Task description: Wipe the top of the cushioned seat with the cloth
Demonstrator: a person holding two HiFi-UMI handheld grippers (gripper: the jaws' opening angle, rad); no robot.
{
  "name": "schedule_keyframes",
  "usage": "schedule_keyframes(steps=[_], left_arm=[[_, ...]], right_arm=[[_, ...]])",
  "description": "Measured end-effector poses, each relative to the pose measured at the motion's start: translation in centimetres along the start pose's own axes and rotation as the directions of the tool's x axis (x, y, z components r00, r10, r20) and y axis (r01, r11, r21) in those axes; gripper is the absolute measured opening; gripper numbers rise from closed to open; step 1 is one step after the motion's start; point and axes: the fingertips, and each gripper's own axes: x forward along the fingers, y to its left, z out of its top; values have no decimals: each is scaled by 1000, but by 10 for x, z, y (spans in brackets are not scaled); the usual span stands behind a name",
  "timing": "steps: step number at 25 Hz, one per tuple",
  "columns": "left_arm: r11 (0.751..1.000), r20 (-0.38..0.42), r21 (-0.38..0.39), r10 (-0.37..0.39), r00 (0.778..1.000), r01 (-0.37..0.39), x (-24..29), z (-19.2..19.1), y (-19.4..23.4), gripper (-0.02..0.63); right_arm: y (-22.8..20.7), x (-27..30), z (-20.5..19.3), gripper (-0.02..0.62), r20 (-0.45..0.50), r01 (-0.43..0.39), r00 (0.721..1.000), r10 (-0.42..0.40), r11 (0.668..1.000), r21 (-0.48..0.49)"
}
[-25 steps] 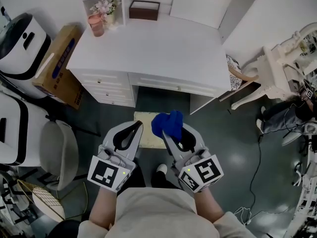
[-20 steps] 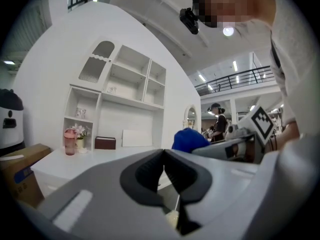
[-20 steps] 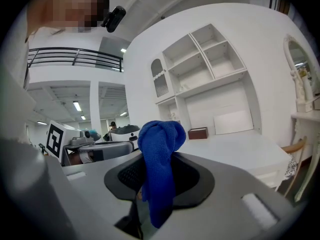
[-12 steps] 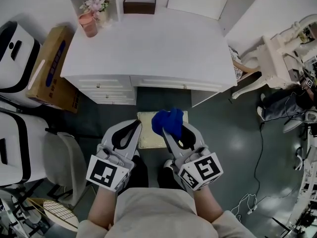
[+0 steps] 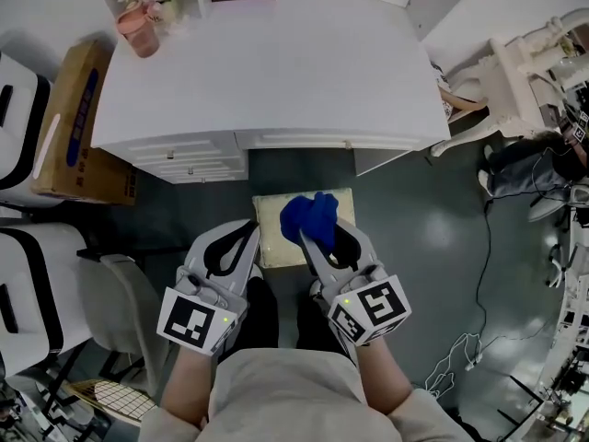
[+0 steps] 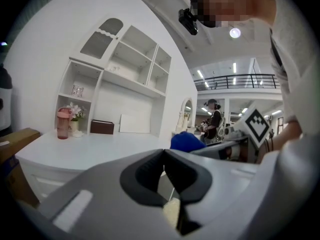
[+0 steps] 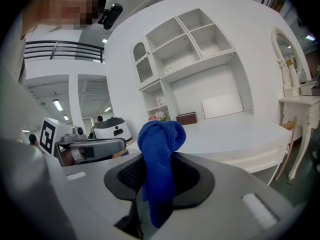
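Grippers, two. The right gripper [image 5: 317,236] is clamped on the one blue cloth [image 5: 310,217], which is bunched at its jaw tips. The left gripper [image 5: 247,236] is closed with nothing between its jaws.

Cushioned seat [image 5: 271,212], one: pale, just beyond both grippers, near the white bench [image 5: 267,72]. The cloth sits over the seat's middle; contact is unclear.

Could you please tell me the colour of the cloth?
The cloth is blue; clearest in right gripper view.
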Motion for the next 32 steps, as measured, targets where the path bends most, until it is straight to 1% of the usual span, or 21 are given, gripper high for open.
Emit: schedule_keyframes(steps=[3, 8, 14, 24, 32], left_arm=[[999, -45, -40, -14, 999, 12, 6, -18, 4, 0], [997, -77, -70, -32, 997, 26, 17, -45, 16, 0], [993, -112, -116, -45, 993, 32, 29, -85, 33, 0], [989, -174, -141, -58, 983, 33, 40, -157, 55, 0], [989, -198, -146, -43, 979, 14, 44, -197, 67, 0]], right_arm=[[-8, 10, -14, 135, -21, 14, 1000, -14, 1000, 22], [-18, 32, -42, 135, -68, 29, 997, -25, 998, 53], [-29, 62, -85, 135, -124, 39, 992, -27, 995, 91], [-41, 110, -166, 135, -203, 27, 979, 5, 987, 156], [-56, 140, -233, 137, -273, 34, 962, 18, 982, 184]])
